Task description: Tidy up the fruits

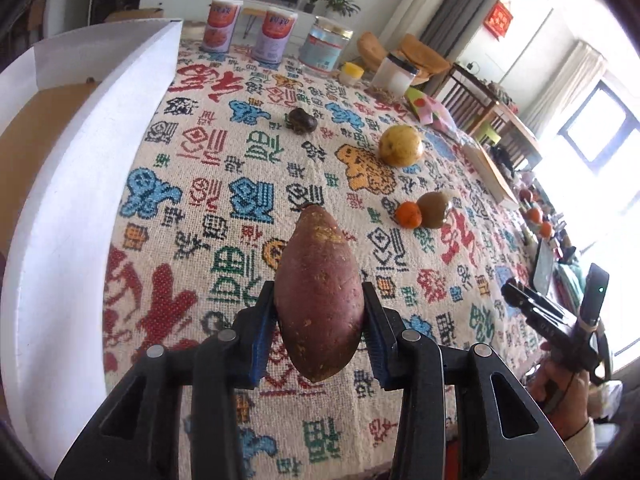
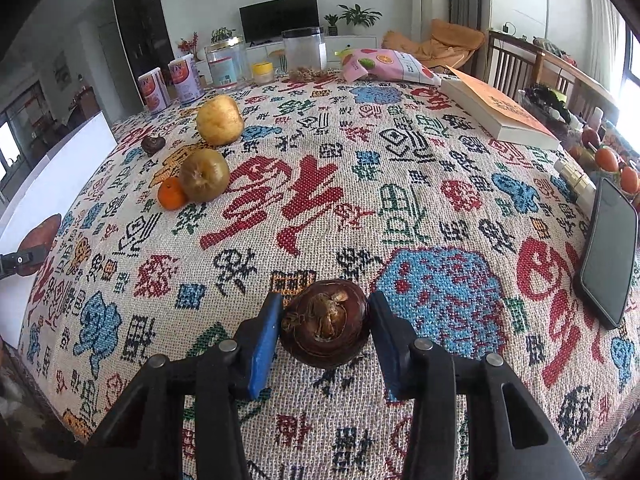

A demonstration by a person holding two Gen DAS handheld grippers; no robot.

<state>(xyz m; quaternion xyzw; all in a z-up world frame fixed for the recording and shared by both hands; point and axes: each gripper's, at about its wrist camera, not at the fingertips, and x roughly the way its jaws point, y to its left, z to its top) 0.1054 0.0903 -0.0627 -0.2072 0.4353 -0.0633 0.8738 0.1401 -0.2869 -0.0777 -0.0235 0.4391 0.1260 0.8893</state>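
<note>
Purple-red sweet potato [image 1: 318, 300] sits clamped between the blue pads of the left gripper [image 1: 319, 322], lifted clear of the patterned tablecloth [image 1: 224, 168], long axis pointing away from the camera. White box [image 1: 68, 184] lies just to its left, brown floor visible inside, so the step in hand looks like carry-and-drop into that box.

Right gripper [image 2: 324, 330] straddles a dark brown water chestnut [image 2: 325, 326] that rests on the cloth. Jaws stand either side of it; left pad looks touching or nearly so, right pad close, so whether it actually grips cannot be told (probably mid-close).

Still loose on the cloth: yellow pear [image 2: 220, 120], brownish pear [image 2: 204, 175] touching a small orange [image 2: 172, 193], and another dark chestnut [image 2: 153, 145] further back near the box side.

Next move, as a judgement: left swings over the box wall, lowers, then releases — the potato is long, so it needs clearance over the rim. Right needs a firm squeeze before lifting; a round, smooth bulb may roll out of a half-closed grip.
</note>
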